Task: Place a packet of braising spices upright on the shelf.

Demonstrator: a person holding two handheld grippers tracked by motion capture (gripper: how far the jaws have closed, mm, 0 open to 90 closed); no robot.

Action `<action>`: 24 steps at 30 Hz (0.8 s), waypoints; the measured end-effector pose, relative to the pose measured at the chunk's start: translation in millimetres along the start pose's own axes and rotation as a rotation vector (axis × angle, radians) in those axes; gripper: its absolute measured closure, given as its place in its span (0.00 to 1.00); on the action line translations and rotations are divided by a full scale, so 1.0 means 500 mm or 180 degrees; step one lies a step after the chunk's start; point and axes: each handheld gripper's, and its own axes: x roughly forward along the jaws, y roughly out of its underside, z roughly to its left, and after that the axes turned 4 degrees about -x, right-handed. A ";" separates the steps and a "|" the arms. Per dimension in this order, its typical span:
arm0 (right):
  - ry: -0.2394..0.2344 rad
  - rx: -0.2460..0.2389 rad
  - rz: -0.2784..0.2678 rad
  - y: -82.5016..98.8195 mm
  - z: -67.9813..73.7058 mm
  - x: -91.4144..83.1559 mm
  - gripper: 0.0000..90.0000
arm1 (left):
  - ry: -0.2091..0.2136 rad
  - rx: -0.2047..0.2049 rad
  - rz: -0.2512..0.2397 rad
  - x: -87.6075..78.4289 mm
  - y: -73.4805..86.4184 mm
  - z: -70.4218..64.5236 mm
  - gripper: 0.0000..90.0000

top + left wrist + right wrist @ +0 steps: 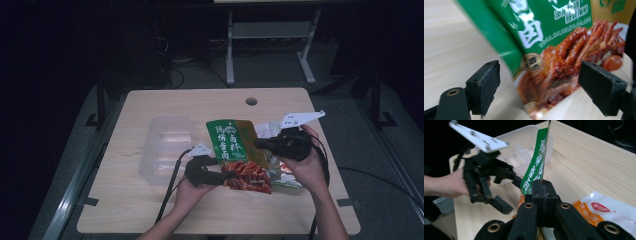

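Above the table [150, 210], the right gripper [541, 185] stays out of it no further than pinching the green snack packet [235, 145] edgewise while the left gripper [539, 87] stands wide apart around its lower end, so closing there likely comes next.

tray [167, 145] left of pouch [235, 145] | packet [609, 213] right
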 end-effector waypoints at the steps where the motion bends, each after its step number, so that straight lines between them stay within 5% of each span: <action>1: -0.0023 -0.0026 -0.0019 0.000 0.002 -0.001 1.00 | 0.0004 0.0003 0.0002 0.004 0.000 0.000 0.22; 5: -0.0015 -0.0047 -0.0005 -0.003 0.004 -0.004 1.00 | 0.0233 0.0015 0.0109 0.017 -0.001 0.009 0.40; 6: 0.0052 -0.0049 0.0042 0.001 0.001 -0.004 1.00 | 0.0233 0.0045 0.0093 0.016 -0.002 0.011 0.58; 12: 0.0097 0.0087 0.0051 0.022 -0.022 -0.005 1.00 | 0.0322 0.0083 -0.0057 0.002 -0.012 0.014 0.88; 21: 0.0191 0.0202 0.0196 0.052 -0.048 0.008 0.96 | -0.0026 0.0379 -0.0116 -0.009 -0.013 -0.003 0.96; 24: 0.0074 0.0292 0.0223 0.066 -0.059 0.023 0.93 | -0.0053 0.0443 -0.0094 -0.010 -0.013 -0.003 0.97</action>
